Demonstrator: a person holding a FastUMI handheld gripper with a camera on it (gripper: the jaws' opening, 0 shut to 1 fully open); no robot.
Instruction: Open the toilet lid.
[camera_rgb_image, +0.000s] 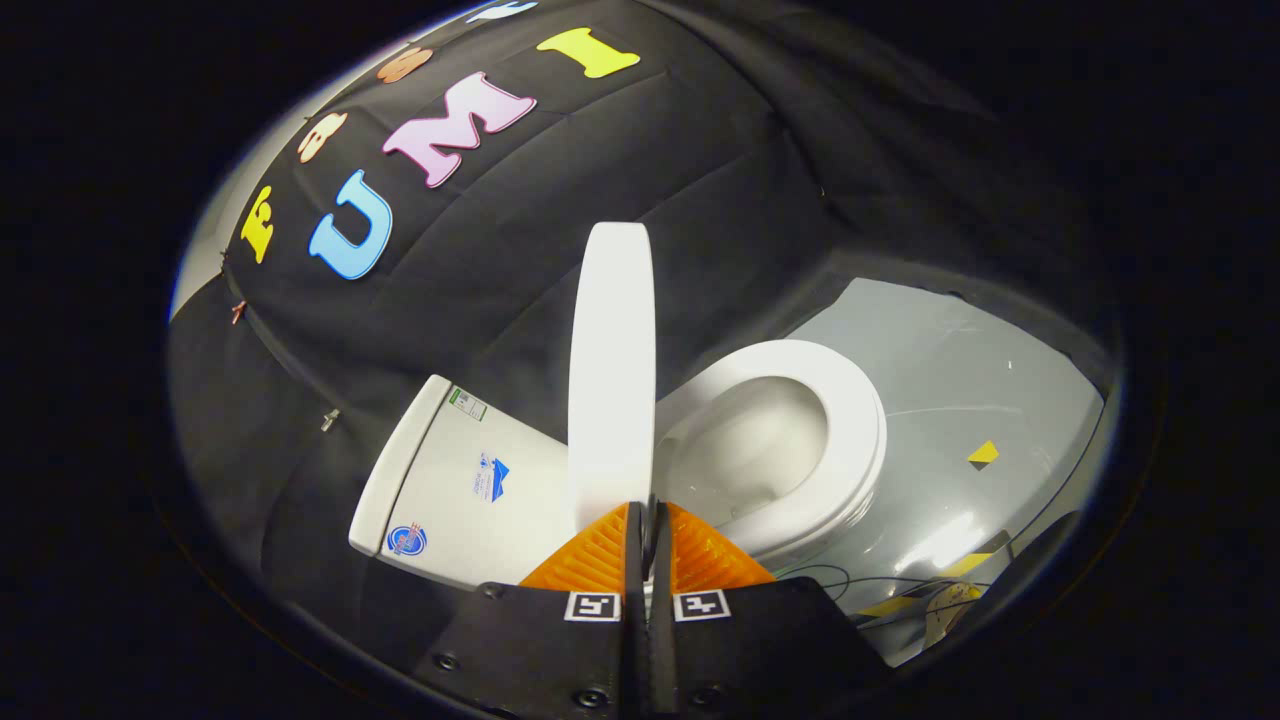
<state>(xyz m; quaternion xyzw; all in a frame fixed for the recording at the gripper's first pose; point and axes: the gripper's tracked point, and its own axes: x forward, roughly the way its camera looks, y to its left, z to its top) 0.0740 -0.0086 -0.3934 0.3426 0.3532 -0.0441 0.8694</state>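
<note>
tool (647, 520) fingers pressed together just below the raised white toilet lid (612, 370); seat (850, 420) down beside it.

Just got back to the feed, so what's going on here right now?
The handheld gripper is at the toilet, its fingers closed together against the near edge of the lid. The lid is raised, seen edge-on just ahead of the fingers, with the tank on one side and the uncovered seat and bowl on the other.
</note>
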